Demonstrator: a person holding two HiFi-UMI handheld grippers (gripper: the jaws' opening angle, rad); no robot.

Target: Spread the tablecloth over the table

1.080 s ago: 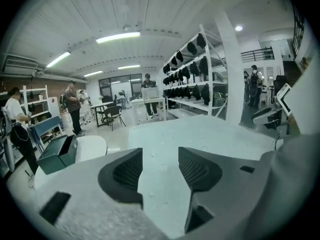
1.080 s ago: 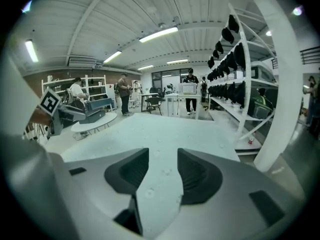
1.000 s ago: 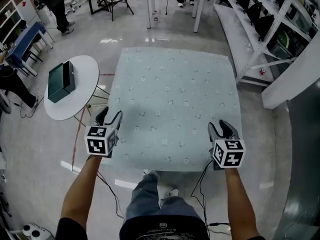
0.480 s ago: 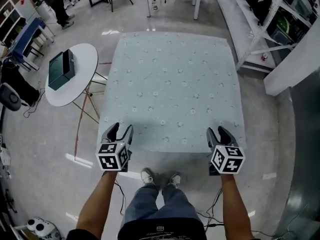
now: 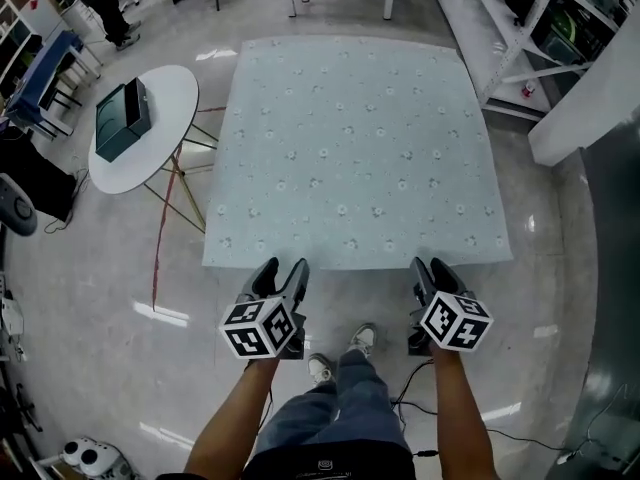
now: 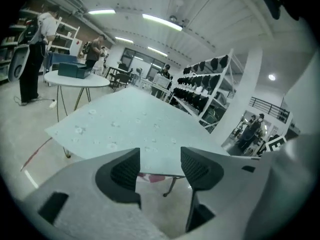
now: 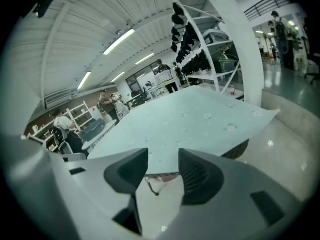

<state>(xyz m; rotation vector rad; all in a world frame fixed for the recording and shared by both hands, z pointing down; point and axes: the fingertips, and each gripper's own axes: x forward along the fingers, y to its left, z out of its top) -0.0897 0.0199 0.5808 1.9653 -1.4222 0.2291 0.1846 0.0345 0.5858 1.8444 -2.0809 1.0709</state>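
A pale blue tablecloth (image 5: pixel 355 148) with small flower prints lies spread flat over the table, its near edge straight. It also fills the middle of the left gripper view (image 6: pixel 125 126) and the right gripper view (image 7: pixel 190 116). My left gripper (image 5: pixel 281 274) hangs just short of the cloth's near edge, its jaws opening with nothing between them. My right gripper (image 5: pixel 431 272) sits level with it to the right, open and empty, also clear of the cloth. Both point at the near edge from the floor side.
A round white side table (image 5: pixel 150 133) carrying a dark green box (image 5: pixel 122 120) stands left of the cloth. White shelving (image 5: pixel 520 28) runs along the right. The person's legs and shoes (image 5: pixel 340 353) and floor cables (image 5: pixel 420 393) are below the grippers. People stand at the far left.
Both grippers have drawn back from the cloth's near corners toward the body and moved closer together. The cloth now lies free of them, its near edge settled flat.
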